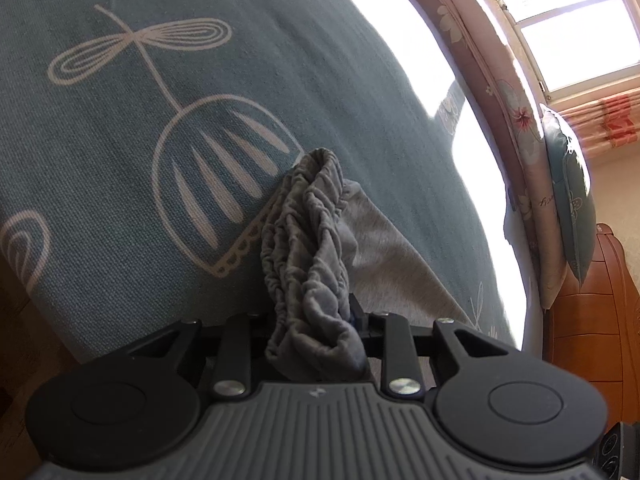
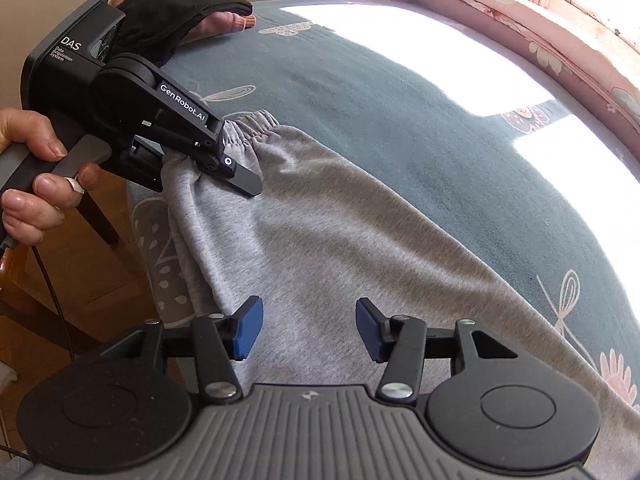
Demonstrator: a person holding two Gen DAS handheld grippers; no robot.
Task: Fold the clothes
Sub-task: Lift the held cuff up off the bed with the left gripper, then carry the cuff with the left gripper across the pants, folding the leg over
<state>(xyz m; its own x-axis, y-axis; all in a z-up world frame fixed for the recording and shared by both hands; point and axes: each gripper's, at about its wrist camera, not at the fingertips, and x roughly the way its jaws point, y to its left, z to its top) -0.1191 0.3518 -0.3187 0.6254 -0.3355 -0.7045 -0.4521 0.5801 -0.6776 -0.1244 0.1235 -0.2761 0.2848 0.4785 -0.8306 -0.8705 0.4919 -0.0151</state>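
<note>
Grey sweatpants (image 2: 320,232) lie on a teal bedspread (image 2: 420,120). Their gathered elastic waistband (image 2: 252,126) is at the bed's near-left corner. My left gripper (image 2: 224,172) is shut on the waistband; in the left wrist view the bunched grey waistband (image 1: 312,248) fills the space between its fingers and hides the tips. My right gripper (image 2: 310,330) is open, its blue pads (image 2: 248,330) spread just above the grey fabric lower down the pants, holding nothing.
The teal bedspread (image 1: 160,80) with white whisk patterns covers the bed. A pink floral quilt (image 2: 540,36) and a teal pillow (image 1: 568,200) sit at the head by a window. A wooden headboard (image 1: 588,312) is at right. Wooden floor (image 2: 80,260) lies at left.
</note>
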